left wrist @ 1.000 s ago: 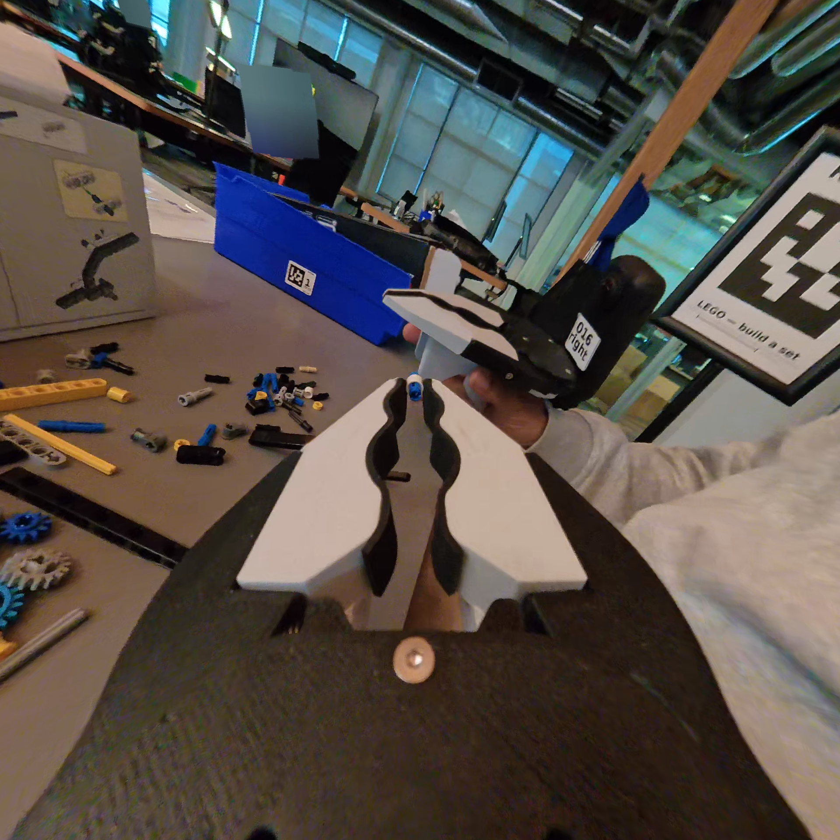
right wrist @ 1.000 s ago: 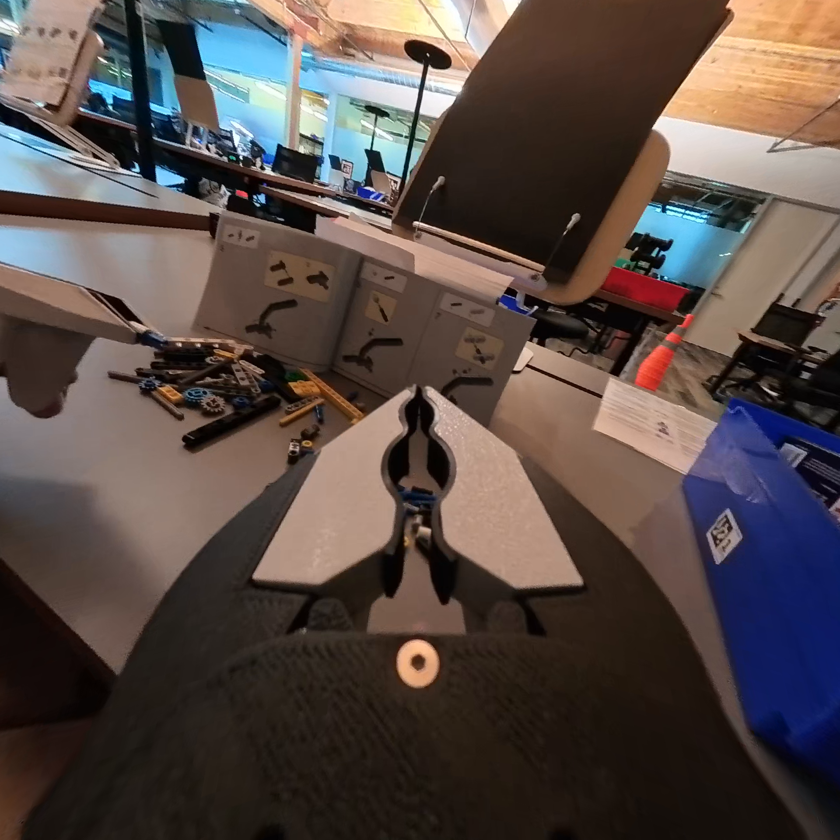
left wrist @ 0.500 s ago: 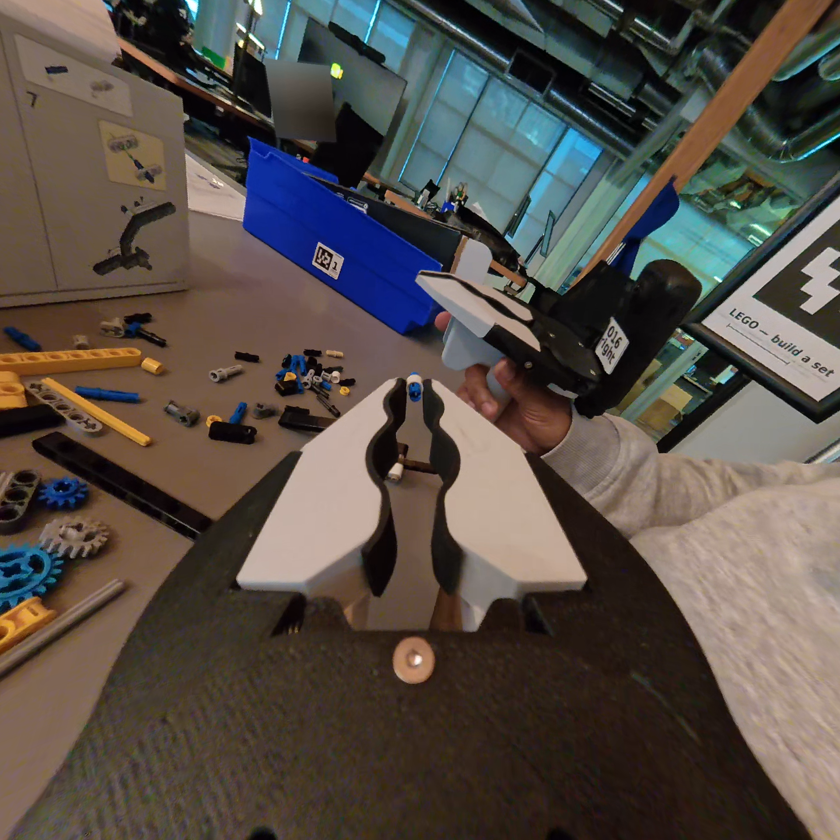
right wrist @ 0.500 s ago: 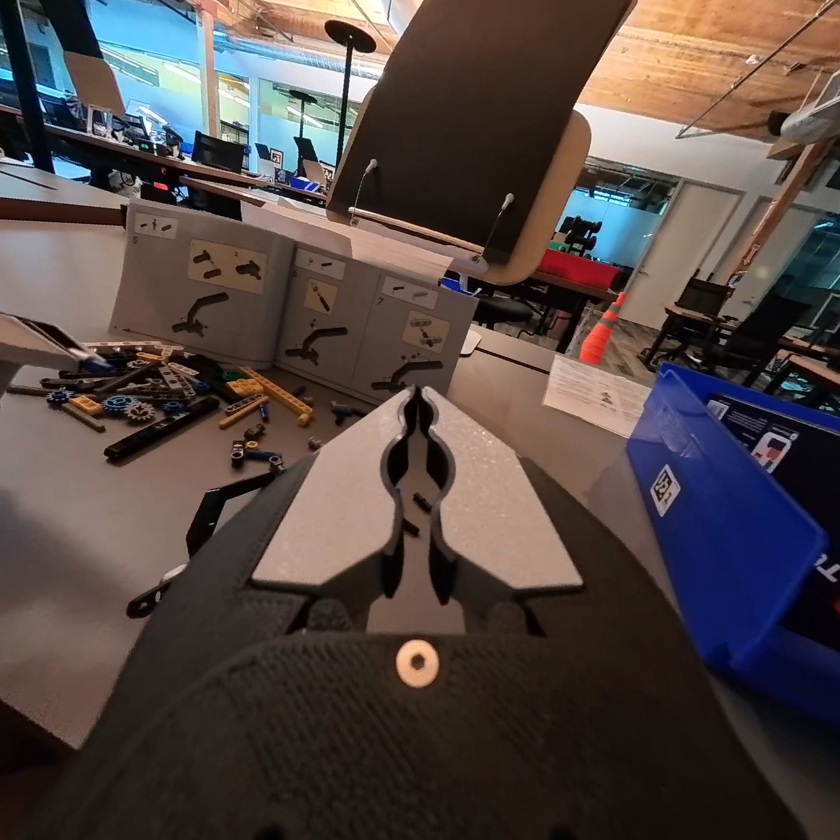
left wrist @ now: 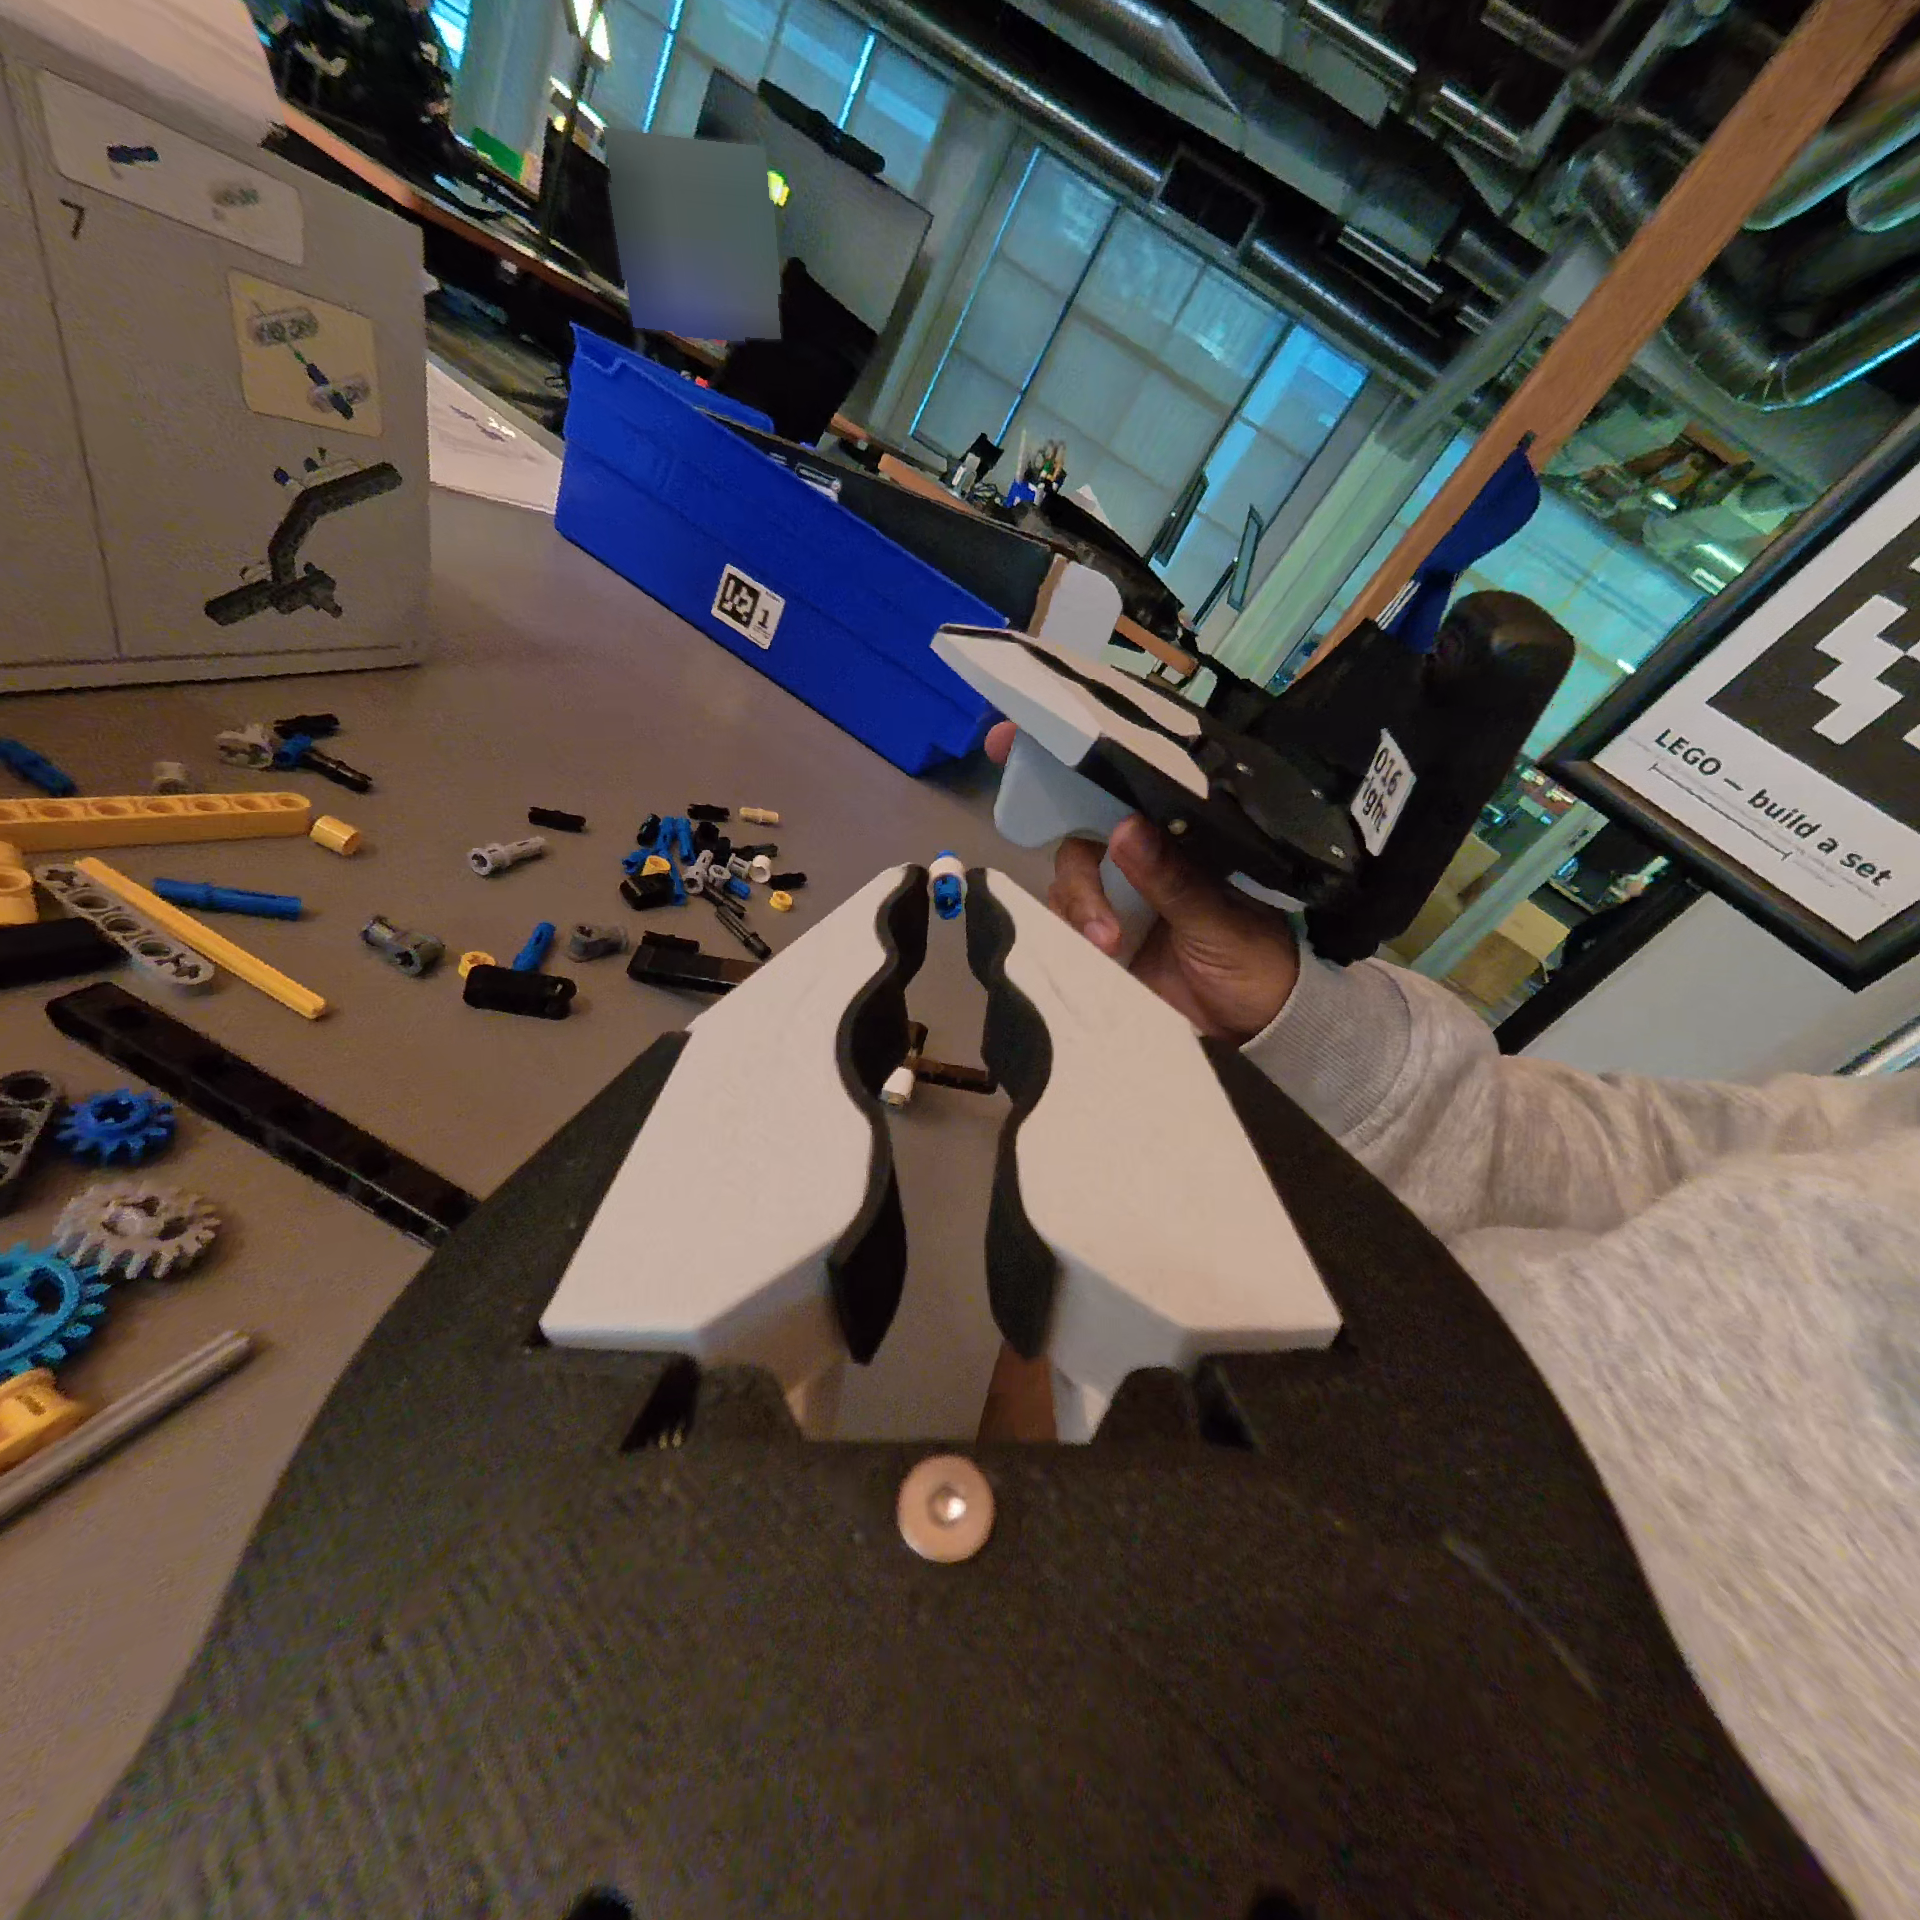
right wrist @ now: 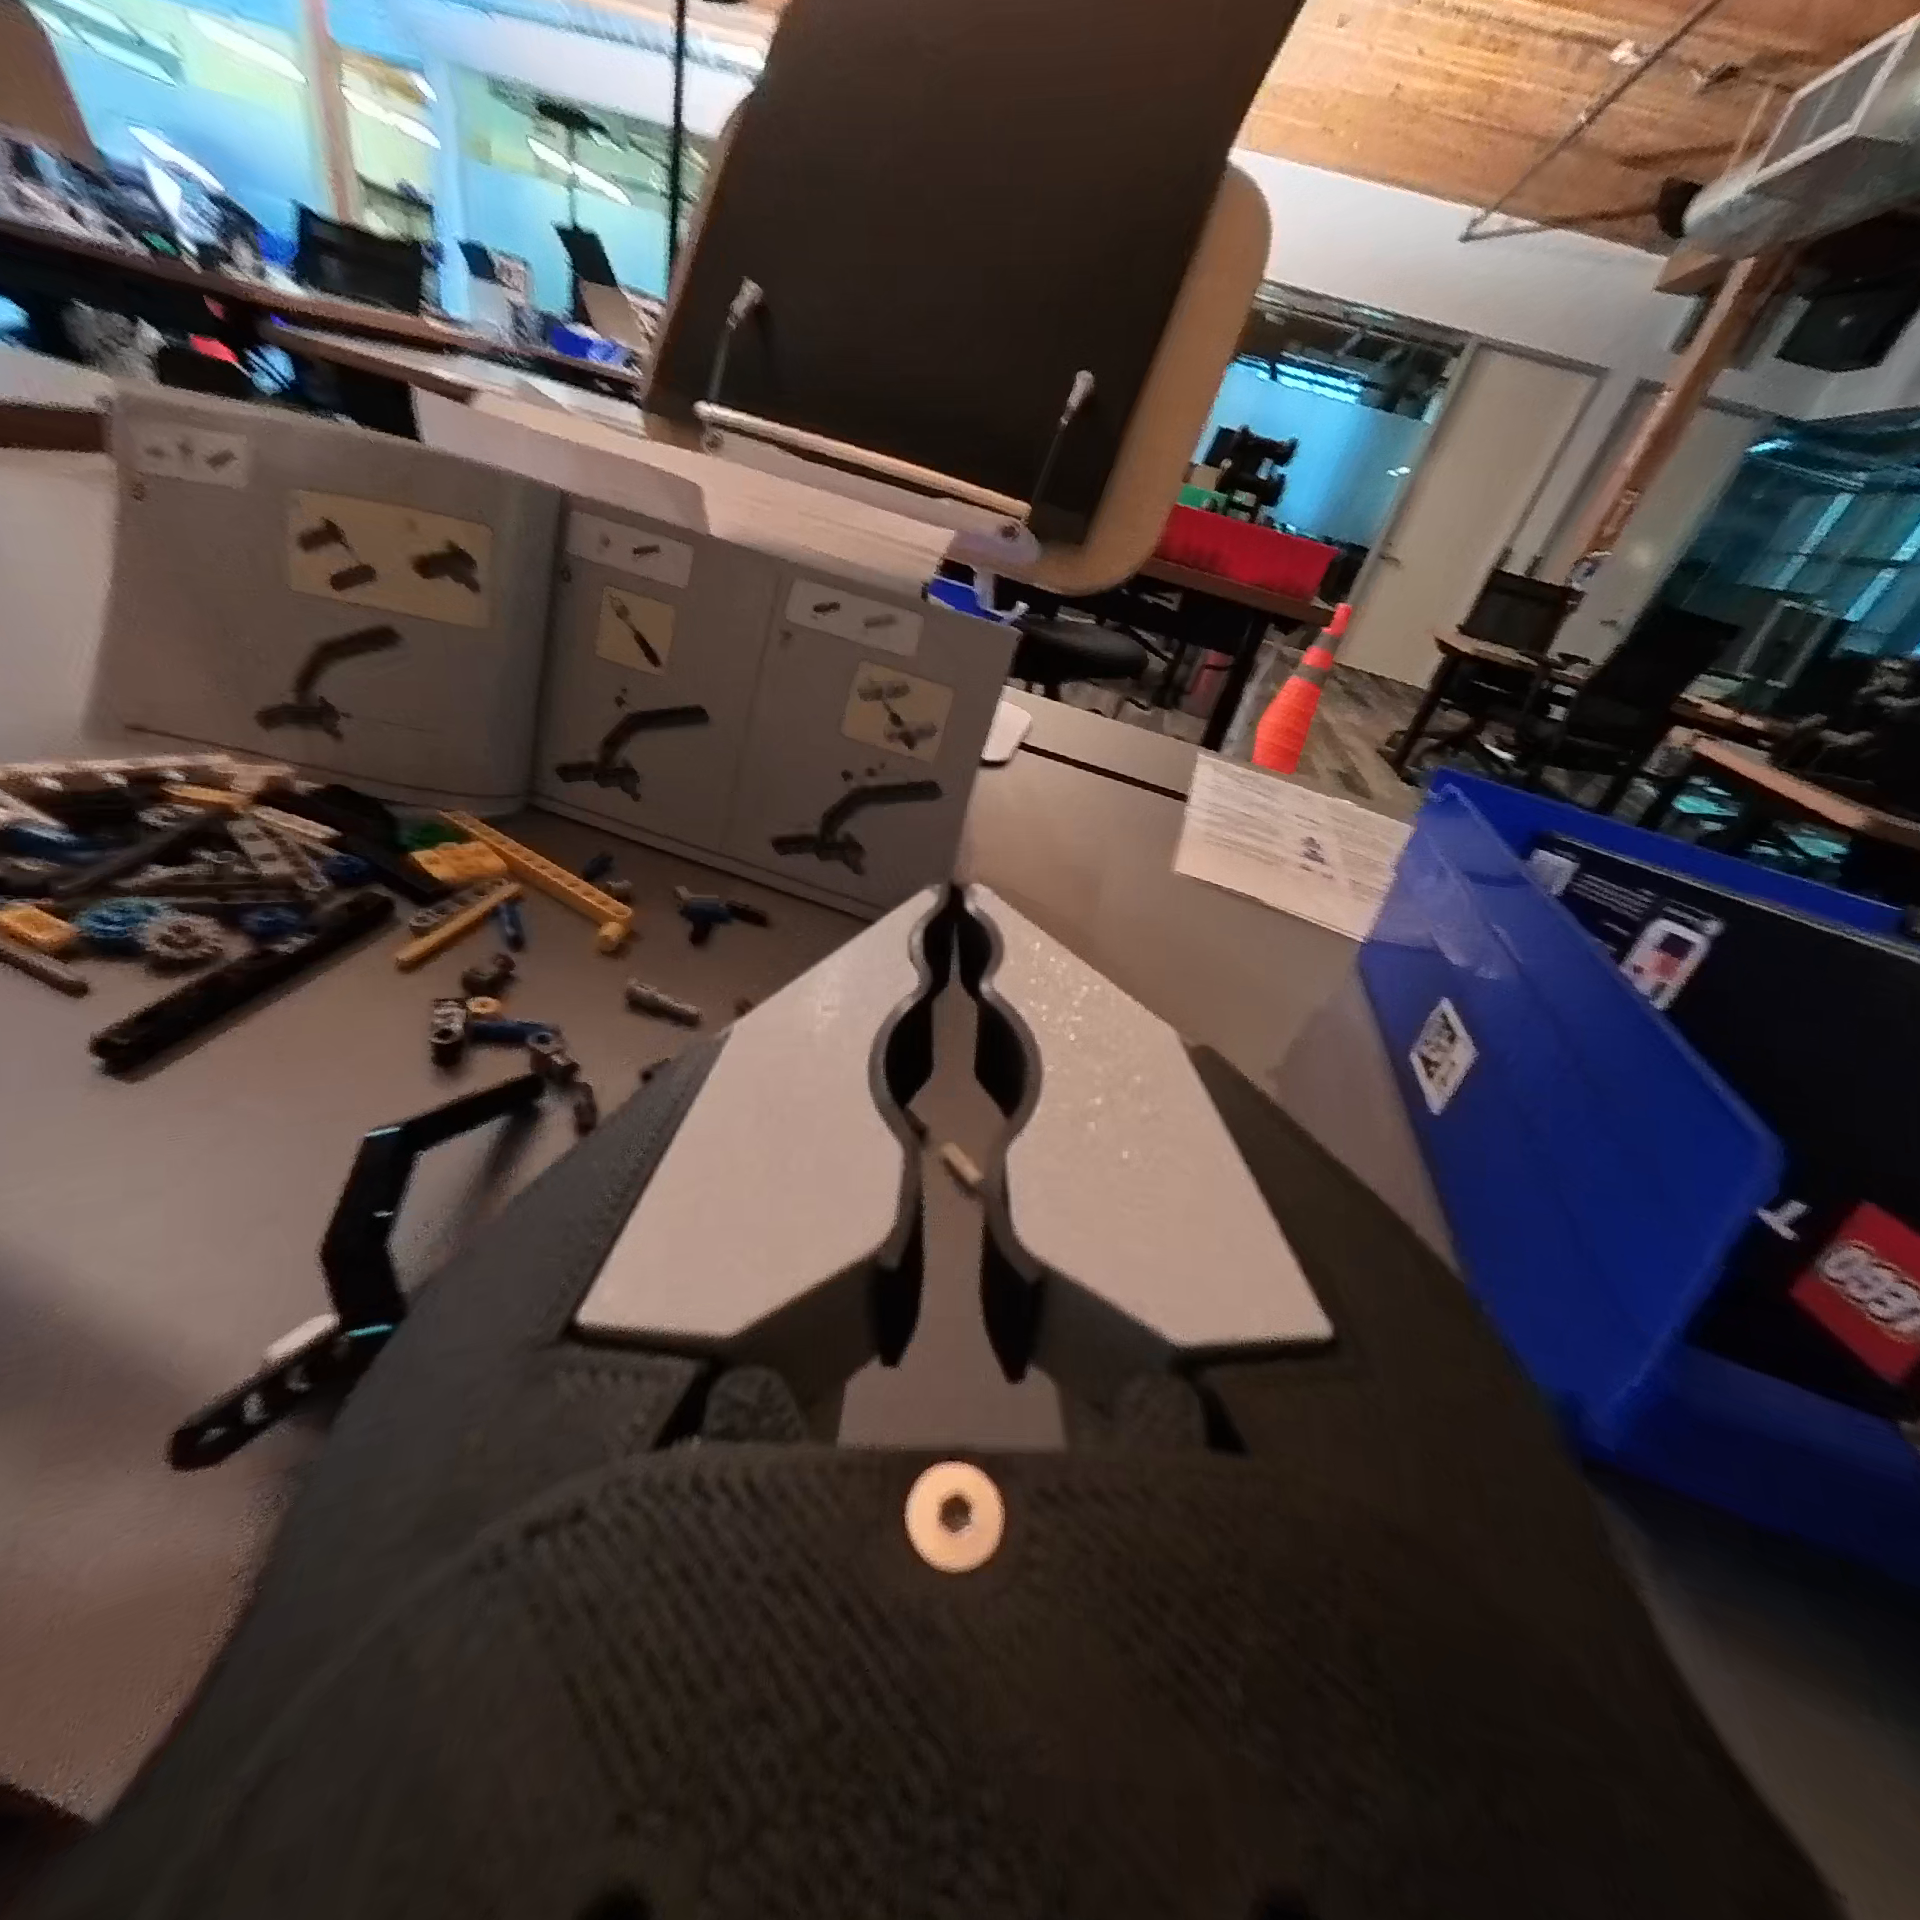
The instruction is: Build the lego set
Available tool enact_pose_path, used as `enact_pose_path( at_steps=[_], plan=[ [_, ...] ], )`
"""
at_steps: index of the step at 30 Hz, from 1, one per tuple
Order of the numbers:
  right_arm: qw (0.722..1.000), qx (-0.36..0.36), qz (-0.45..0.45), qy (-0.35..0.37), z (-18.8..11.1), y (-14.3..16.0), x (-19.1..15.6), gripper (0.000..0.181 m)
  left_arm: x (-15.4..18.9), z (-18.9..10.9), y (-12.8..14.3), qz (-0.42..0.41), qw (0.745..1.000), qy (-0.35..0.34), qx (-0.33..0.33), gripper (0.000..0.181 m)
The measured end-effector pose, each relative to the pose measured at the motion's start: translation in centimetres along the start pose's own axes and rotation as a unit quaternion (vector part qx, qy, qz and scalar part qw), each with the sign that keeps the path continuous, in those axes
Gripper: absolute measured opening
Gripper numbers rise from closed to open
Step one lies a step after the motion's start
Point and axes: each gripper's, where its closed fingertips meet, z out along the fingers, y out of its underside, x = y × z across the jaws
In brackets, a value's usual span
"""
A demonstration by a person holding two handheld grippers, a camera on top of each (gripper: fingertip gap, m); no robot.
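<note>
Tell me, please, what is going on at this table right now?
A person is building a lego set with two handheld tools. The left tool pinches a small blue pin at its tips. The right tool, held above the table, is shut and seems empty. Loose pieces lie before an open instruction booklet.

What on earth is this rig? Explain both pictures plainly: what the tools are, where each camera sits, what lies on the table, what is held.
No robot here: a person holds a two-finger gripper in each hand, and a camera on each looks forward along its fingers. In the left wrist view, the left gripper pinches a small blue and white pin at its tips; beyond it a hand holds the right gripper. The right wrist view shows that gripper's own tips closed, seemingly empty. On the grey table lie loose Lego pieces, a bent black beam, an open instruction booklet and a blue bin.
</note>
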Motion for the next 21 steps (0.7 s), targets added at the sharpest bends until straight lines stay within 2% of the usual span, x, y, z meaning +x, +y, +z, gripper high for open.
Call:
enact_pose_path(
  at_steps=[4, 7, 9, 14, 21],
  plan=[
    [0.998, -0.032, -0.045, 0.031, 0.2, 1.1, 1.2, 0.002, 0.2, 0.0, 0.0, -0.002, 1.0, 0.007, 0.0, 0.007],
    [0.999, -0.023, -0.038, -0.004, 0.0, 0.9, 0.6, 0.018, 0.2, -0.1, -0.1, -0.007, 1.0, 0.014, 0.0, 0.007],
    [0.999, -0.01, -0.031, -0.011, -0.1, 0.6, 0.6, 0.018, 0.1, -0.1, -0.2, -0.017, 1.0, 0.019, 0.002, 0.007],
    [0.997, -0.005, -0.052, -0.05, 0.1, 0.7, -0.3, 0.034, -0.4, -0.1, -0.7, -0.051, 0.998, 0.031, 0.013, 0.007],
    [0.992, -0.015, -0.105, -0.073, 0.3, 1.2, -2.0, 0.041, -0.4, -0.2, -0.8, -0.055, 0.998, 0.034, 0.015, 0.007]
  ],
)
